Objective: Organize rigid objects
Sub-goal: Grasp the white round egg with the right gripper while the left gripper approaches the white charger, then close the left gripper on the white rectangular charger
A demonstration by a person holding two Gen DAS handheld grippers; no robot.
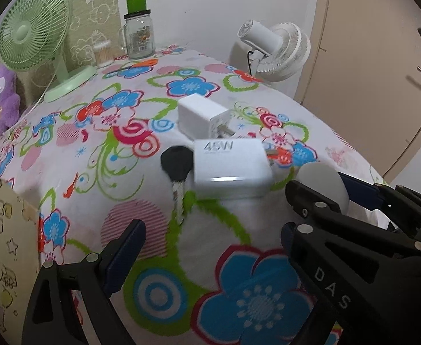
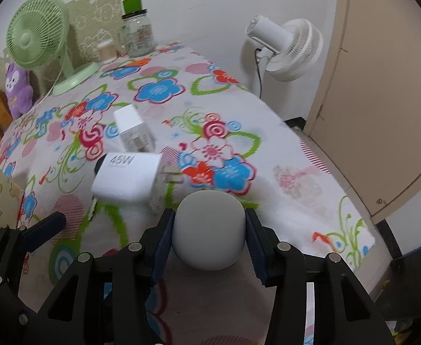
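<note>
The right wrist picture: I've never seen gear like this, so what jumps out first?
A pale grey rounded case sits clamped between the blue-padded fingers of the right gripper, low in the middle of the view. Just beyond it, on the bright flower-print tablecloth, lies a white block charger marked 45W. A mint green desk fan stands at the far left corner.

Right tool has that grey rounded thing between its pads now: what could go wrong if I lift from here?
1. The grey rounded object is smooth and curved, and the right tool holds it only at its sides, so it may slip or rotate.
2. The 45W charger lies close beside it with prongs towards it; a sideways swing could knock it.
3. The left tool hangs open nearby, so the two could collide.
</note>
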